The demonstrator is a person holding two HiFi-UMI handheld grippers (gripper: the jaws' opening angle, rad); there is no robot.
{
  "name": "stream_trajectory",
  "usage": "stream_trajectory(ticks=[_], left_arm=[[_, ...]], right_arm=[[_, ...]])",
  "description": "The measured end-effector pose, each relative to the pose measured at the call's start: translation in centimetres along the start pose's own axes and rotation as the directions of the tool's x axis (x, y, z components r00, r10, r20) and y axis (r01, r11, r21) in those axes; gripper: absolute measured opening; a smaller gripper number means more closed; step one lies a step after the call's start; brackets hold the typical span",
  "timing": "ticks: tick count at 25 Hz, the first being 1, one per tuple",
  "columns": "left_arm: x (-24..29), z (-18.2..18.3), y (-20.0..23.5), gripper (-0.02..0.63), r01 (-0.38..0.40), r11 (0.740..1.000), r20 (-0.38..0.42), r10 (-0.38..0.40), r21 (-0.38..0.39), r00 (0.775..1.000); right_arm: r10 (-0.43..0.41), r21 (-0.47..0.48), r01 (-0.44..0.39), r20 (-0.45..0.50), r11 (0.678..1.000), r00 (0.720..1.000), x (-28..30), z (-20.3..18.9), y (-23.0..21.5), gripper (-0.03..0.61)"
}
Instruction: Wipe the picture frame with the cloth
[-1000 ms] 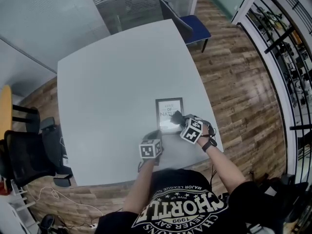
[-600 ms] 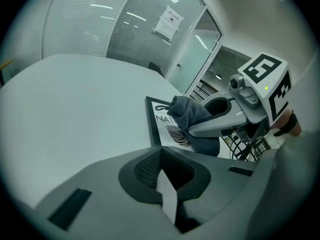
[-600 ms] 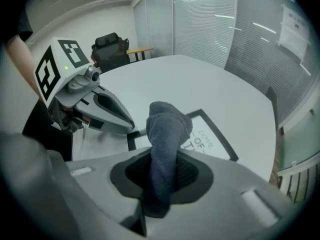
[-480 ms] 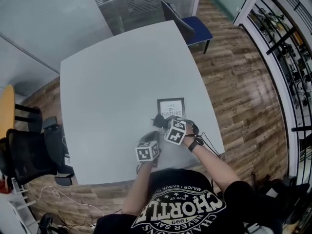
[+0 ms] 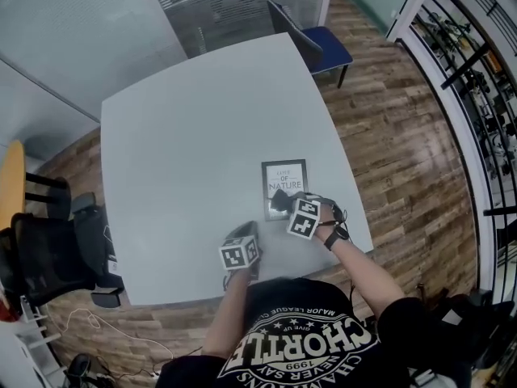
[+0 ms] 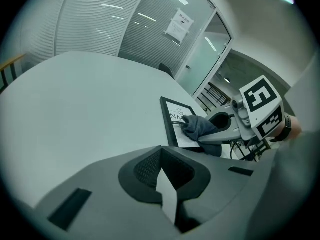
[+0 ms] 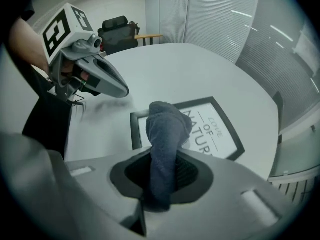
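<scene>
A black picture frame (image 5: 284,176) with a white print lies flat near the table's front right. My right gripper (image 5: 285,204) is shut on a dark blue-grey cloth (image 5: 279,199), which presses on the frame's near end. In the right gripper view the cloth (image 7: 167,129) stands bunched between the jaws over the frame's (image 7: 216,129) lower left part. My left gripper (image 5: 245,235) hovers left of the frame, above the table, shut with nothing held. From the left gripper view the frame (image 6: 172,115), the cloth (image 6: 199,128) and the right gripper (image 6: 235,131) all show.
The pale grey table (image 5: 186,136) takes up most of the scene, and its front edge is close to the person. A blue chair (image 5: 319,45) stands at the far side. A black office chair (image 5: 48,257) is at the left. A metal rack (image 5: 477,95) lines the right wall.
The right gripper swept the cloth left off the frame's near corner, then back right onto the frame's lower part. The left gripper drifted slightly left and nearer.
</scene>
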State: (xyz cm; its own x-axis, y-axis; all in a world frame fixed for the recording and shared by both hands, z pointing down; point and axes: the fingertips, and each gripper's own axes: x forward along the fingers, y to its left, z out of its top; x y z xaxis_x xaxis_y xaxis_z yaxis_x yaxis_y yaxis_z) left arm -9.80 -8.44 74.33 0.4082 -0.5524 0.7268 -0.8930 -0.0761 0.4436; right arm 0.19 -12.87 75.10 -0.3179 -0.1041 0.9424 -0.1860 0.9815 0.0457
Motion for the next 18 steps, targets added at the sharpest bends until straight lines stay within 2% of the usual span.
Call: stream_trajectory(ticks=[4, 8, 13, 18], left_arm=[[0.4, 0.0, -0.8, 0.006, 0.022, 1.0, -0.007, -0.022, 0.01, 1.0], [0.5, 0.3, -1.8, 0.006, 0.042, 0.999, 0.0, -0.042, 0.011, 0.999], [0.1, 0.5, -1.9, 0.006, 0.036, 0.999, 0.014, -0.036, 0.007, 0.999], [-1.1, 0.8, -0.3, 0.006, -0.005, 0.999, 0.047, 0.006, -0.034, 0.999]], right_arm=[[-0.048, 0.098, 0.049, -0.01, 0.994, 0.999, -1.6, -3.7, -1.2, 0.075], [-0.054, 0.199, 0.048, 0.026, 0.979, 0.998, -1.9, -5.2, -1.4, 0.075], [-0.074, 0.149, 0.069, 0.033, 0.986, 0.997, -2.6, -3.3, -1.1, 0.075], [-0.002, 0.044, -0.003, 0.112, 0.999, 0.994, -1.5, 2.3, 2.0, 0.075]])
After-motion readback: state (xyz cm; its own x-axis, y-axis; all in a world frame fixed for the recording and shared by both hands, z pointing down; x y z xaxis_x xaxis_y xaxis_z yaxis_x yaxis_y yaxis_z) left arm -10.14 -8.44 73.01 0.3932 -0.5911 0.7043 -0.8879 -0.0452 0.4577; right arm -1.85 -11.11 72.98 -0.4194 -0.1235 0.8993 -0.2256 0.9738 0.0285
